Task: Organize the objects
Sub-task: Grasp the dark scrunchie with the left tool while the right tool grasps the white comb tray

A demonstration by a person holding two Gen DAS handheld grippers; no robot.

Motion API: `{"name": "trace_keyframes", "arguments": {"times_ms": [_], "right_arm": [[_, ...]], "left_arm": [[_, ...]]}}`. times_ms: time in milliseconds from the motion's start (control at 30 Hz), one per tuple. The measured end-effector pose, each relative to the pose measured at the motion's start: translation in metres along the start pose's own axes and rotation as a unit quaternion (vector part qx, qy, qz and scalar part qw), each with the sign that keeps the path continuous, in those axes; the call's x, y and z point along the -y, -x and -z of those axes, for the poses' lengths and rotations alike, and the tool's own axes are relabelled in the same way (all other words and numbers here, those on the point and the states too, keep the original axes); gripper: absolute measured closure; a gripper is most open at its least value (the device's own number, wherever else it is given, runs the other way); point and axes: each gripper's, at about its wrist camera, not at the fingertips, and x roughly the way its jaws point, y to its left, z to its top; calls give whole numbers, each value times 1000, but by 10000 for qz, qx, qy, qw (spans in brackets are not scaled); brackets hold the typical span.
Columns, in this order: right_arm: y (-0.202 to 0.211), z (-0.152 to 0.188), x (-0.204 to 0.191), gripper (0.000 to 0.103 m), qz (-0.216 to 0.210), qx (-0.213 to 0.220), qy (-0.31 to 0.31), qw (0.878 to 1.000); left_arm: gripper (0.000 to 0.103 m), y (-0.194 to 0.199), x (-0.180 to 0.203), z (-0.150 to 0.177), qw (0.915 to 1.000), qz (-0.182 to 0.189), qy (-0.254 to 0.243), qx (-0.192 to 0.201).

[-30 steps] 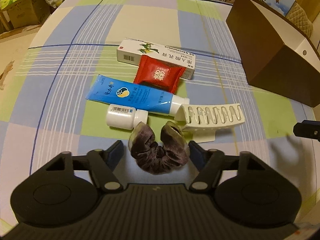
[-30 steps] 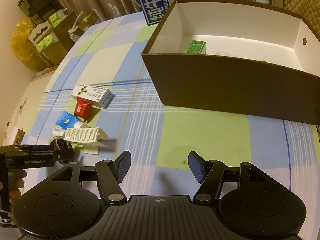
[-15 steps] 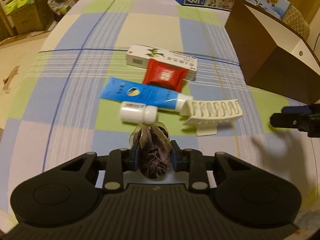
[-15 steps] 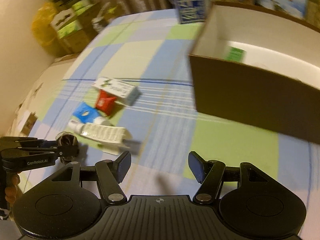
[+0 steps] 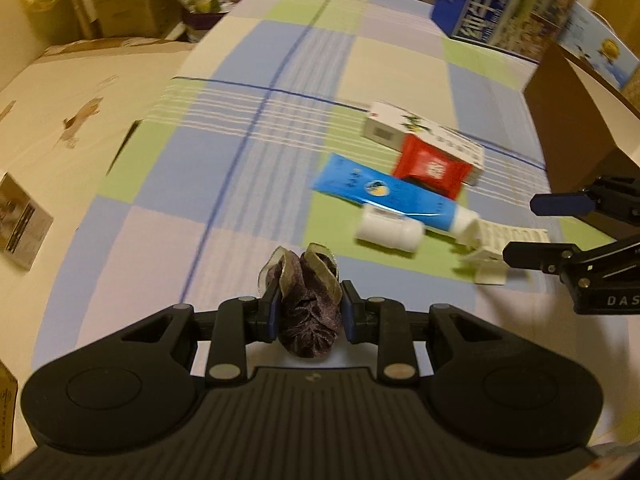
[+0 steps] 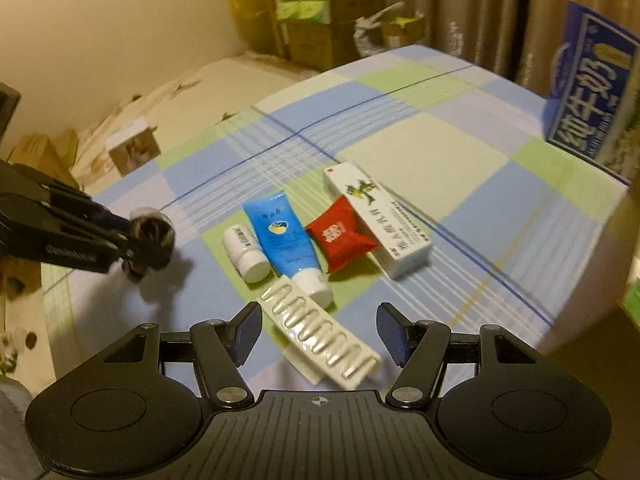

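Two tools: left tool (image 5: 307,312) clenches a purple scrunchie (image 5: 308,320); right tool (image 6: 320,334) spread wide.

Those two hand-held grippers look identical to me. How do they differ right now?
The left hand-held gripper is shut on a dark velvet scrunchie, while the right hand-held gripper is open and holds nothing. The left one's load hangs clear of the checked cloth; the right one hovers with its fingers either side of a white ribbed clip that lies on the cloth. Both are black with blue finger pads.
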Motion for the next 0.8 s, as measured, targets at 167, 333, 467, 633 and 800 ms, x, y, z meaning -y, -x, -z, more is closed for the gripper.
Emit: {"name": "trace_keyframes", "arguments": {"times_ms": [167,333,467,633,800], "right_arm": [[-18,3,0,42,-14,-308,-19,9995],[-16,11,-1,43,-193,-514,-412,9976],[-11,20,-10,43,-164,-654,-652,9956],[-9,18,-9,47,28,-534,-923,9943],[-15,8,-11,60,149,-516,-750,9957]], "left_arm": [[78,-1,-14,3,9997,-93,192,-71],[78,-1,-20,5,9996,-90,254,-99],[78,-3,-21,3,9996,-66,254,-111],[78,-6,-17,0,9998,-26,176,-136],[78,-8,-15,-1,9998,3,131,-144]]}}
